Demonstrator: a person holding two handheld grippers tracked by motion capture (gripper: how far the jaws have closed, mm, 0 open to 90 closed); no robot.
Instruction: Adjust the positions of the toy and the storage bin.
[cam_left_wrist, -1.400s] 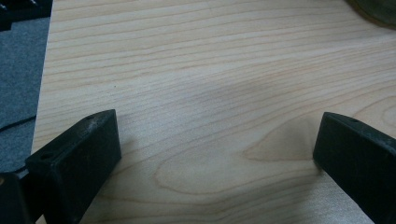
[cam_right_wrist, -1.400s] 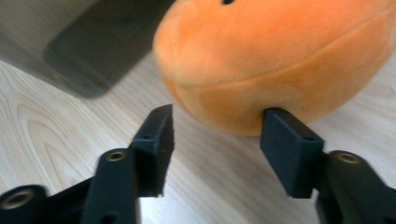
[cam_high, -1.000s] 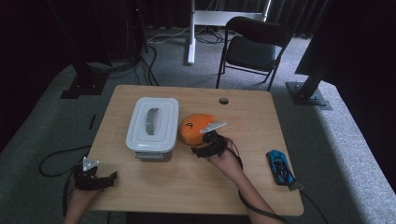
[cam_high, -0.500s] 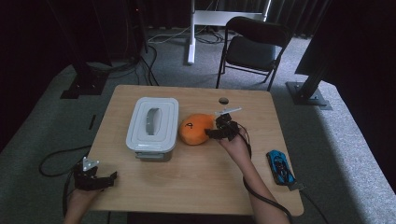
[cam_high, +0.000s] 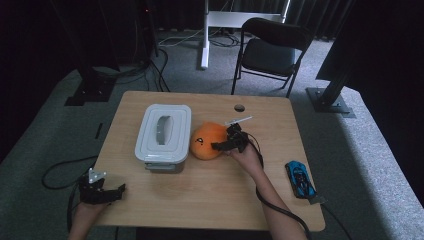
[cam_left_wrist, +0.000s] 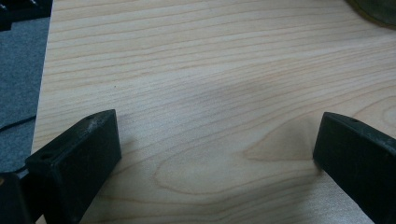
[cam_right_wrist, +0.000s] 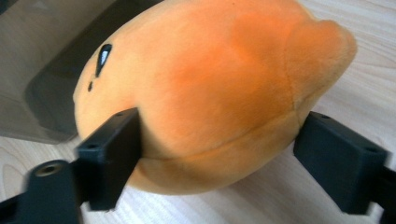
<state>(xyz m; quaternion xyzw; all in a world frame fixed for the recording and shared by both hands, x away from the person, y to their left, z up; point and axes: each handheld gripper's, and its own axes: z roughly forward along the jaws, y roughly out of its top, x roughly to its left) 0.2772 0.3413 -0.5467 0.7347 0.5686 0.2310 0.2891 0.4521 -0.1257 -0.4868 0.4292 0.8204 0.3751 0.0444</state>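
The orange plush toy (cam_high: 207, 140) lies near the middle of the wooden table (cam_high: 210, 200) in the high view, just right of the white lidded container (cam_high: 164, 132) and touching or nearly touching its side. In the right gripper view the toy (cam_right_wrist: 210, 88) takes up the centre and upper part of the frame, a small black mark on its upper left. The right gripper (cam_right_wrist: 217, 161) straddles its lower end: the jaws have just been opening and stand wide, the left one against the plush, the right one a little clear of it. In the high view this gripper (cam_high: 225, 144) sits at the toy's right edge.

The left gripper (cam_high: 102, 190) rests at the lower left of the table, jaws spread over bare wood (cam_left_wrist: 210, 116). A blue toy car (cam_high: 300, 179) lies at the lower right.
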